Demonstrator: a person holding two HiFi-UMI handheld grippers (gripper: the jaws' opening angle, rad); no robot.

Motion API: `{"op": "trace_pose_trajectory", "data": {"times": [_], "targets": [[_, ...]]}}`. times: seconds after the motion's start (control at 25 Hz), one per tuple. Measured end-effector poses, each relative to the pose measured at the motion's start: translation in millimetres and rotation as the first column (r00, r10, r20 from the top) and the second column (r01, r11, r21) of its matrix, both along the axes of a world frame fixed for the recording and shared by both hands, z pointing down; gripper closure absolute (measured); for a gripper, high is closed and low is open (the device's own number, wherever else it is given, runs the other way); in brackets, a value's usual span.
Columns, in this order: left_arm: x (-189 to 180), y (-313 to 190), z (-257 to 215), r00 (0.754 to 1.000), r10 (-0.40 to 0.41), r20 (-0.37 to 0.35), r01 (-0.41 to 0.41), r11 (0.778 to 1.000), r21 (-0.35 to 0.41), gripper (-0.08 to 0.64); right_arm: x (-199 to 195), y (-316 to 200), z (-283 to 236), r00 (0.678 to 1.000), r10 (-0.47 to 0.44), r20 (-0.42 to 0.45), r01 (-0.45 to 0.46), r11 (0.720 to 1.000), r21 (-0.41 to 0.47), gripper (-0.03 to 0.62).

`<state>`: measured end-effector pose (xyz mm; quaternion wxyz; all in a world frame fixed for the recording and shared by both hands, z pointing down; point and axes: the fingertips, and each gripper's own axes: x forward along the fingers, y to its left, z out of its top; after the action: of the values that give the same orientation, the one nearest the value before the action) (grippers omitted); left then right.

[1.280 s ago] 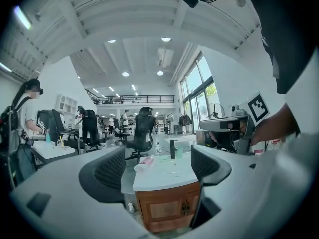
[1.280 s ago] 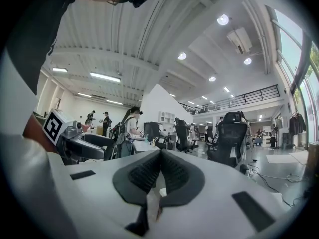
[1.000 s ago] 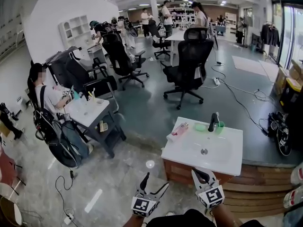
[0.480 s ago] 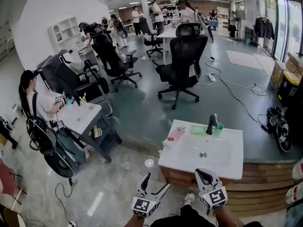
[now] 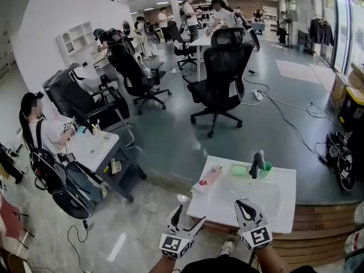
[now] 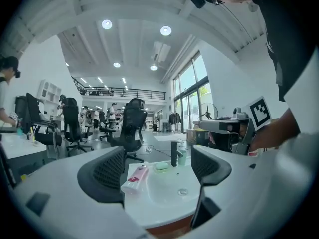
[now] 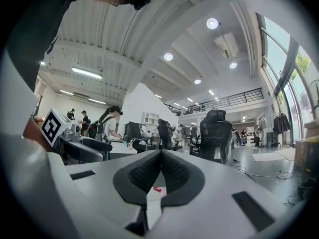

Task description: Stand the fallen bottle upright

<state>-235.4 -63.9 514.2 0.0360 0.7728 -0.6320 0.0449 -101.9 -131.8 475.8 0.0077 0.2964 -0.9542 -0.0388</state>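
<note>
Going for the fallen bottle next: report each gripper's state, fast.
Left gripper: open, jaws apart, nothing between them.
Right gripper: shut, jaws together, holding nothing.

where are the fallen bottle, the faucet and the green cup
fallen bottle (image 5: 207, 178), head view, middle of its pink body
faucet (image 5: 255, 165), head view, its dark upright stem
green cup (image 5: 266, 166), head view, its visible side

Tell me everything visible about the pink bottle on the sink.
The bottle is a slim pale-pink one, plastic by its look, with a whitish end bearing a red mark. It lies on its side along the flat left rim of the white sink, whitish end toward the person. Only the rim touches it.
</note>
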Motion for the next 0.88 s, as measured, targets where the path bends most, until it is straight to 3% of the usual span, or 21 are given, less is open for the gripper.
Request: {"op": "trace_pose_trajectory", "data": {"times": [0.44, 0.68, 0.88], "targets": [[11.0, -105.2, 3.0, 1.000, -0.001, -0.026, 0.000, 1.000, -0.015, 0.153, 23.1, -103.8, 11.6, 1.000, 0.023, -0.016, -0.023, 0.999, -0.032, 0.578], [5.9, -130.2, 0.7, 1.000, -0.021, -0.017, 0.020, 1.000, -0.017, 0.153, 13.8, -119.4, 3.3, 0.998, -0.062, 0.022, 0.063, 0.998, -0.021, 0.577], [3.6, -145.5, 12.3, 0.999, -0.026, -0.036, 0.025, 0.999, -0.037, 0.153, 13.8, -127.4, 10.2, 0.998, -0.070, -0.004, 0.070, 0.997, -0.034, 0.577]]}}
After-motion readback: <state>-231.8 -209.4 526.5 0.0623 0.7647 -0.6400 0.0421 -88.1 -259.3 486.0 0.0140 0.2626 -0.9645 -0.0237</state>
